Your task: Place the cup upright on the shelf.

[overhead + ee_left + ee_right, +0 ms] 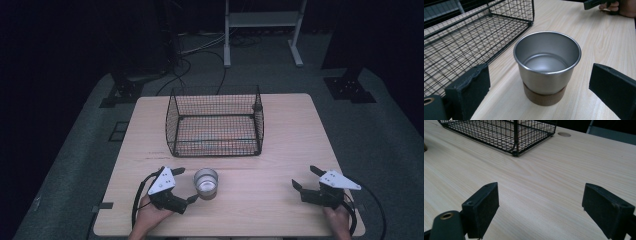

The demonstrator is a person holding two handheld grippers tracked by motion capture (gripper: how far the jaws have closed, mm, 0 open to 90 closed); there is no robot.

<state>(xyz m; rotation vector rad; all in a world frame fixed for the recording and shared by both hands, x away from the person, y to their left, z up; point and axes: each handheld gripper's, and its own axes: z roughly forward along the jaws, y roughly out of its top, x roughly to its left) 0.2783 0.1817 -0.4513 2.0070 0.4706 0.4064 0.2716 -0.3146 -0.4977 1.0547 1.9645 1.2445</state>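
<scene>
Two grippers low over the near half of a wooden table (280,150), one in each hand. Left gripper (186,185) at the near left, held by the left hand (150,214) coming in from the near edge, jaws spread wide and aimed toward the middle of the table. Metal cup (206,182) upright just ahead of those jaws, near but not touching, not yet between them. In the left gripper view, cup (547,65) seen empty, shiny steel with a brown cork-like band at its base, standing on bare wood between the lines of the two black pads, both clear of it. Right gripper (305,178) at the near right, well apart from the cup, held by the right hand (340,217), jaws likewise spread, nothing between them but table (549,185). Black wire basket (215,125) toward the far middle of the table, open at the top, just beyond the cup.
</scene>
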